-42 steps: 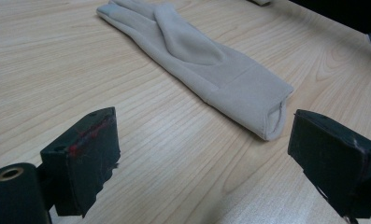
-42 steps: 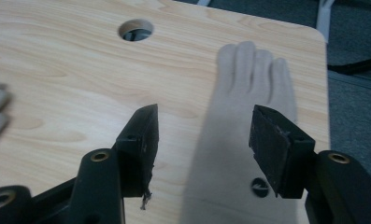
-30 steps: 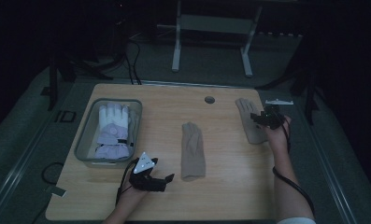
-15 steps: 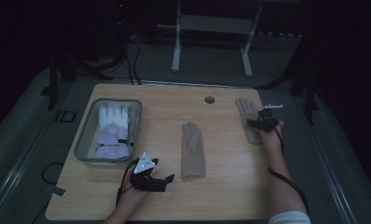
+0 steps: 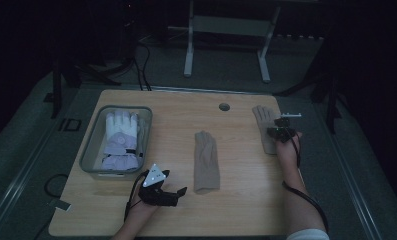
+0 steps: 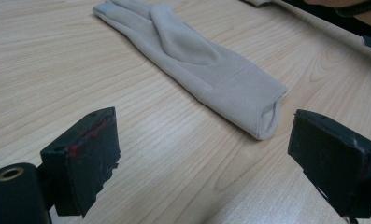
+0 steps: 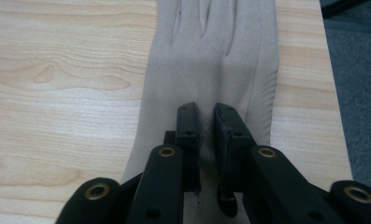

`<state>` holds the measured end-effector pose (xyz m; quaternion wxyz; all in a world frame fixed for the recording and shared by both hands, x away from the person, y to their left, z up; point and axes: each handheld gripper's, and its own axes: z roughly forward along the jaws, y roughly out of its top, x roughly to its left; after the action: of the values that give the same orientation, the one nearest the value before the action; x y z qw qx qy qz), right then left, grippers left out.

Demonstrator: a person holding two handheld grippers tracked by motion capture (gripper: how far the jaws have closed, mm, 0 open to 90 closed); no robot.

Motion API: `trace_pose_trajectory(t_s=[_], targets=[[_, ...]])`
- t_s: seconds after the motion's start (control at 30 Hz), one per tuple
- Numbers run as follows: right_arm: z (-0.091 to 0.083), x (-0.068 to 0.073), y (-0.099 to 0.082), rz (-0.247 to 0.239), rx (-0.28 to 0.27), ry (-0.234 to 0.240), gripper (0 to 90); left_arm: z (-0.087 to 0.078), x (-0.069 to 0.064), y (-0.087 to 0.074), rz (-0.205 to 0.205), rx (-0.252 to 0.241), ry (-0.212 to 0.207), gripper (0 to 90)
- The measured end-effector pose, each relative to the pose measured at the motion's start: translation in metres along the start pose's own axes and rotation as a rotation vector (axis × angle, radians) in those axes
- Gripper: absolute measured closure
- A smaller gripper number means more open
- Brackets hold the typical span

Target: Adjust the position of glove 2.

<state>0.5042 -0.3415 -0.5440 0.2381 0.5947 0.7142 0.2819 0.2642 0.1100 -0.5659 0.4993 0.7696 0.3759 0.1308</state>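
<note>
Because it is to be lifted, the far beige glove is pinched by the just-closed right gripper; the left gripper is held spread near the middle glove.

Right claw on beige glove; 2nd glove mid-table.

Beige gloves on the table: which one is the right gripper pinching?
The far-right glove, near the table edge, pinched by the right gripper. The middle glove lies untouched.
</note>
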Motion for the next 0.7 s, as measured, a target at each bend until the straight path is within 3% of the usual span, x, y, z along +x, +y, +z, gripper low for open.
trace_pose_trajectory(t_s=[0.2, 0.47, 0.6, 0.7], targets=[[-0.013, 0.006, 0.004, 0.036, -0.031, 0.002, 82.6, 0.0, 0.002, 0.0, -0.009, -0.006, 0.006, 9.5], [-0.045, 0.023, 0.009, 0.067, -0.103, 0.034, 82.7, 0.0, 0.001, 0.0, -0.004, -0.003, 0.01, 9.5], [-0.066, 0.036, 0.008, 0.067, -0.15, 0.045, 82.8, -0.001, 0.001, 0.001, -0.005, -0.005, 0.012, 9.5], [-0.082, 0.047, 0.006, 0.039, -0.184, 0.045, 82.8, -0.001, 0.001, 0.001, -0.004, -0.006, 0.013, 9.5]])
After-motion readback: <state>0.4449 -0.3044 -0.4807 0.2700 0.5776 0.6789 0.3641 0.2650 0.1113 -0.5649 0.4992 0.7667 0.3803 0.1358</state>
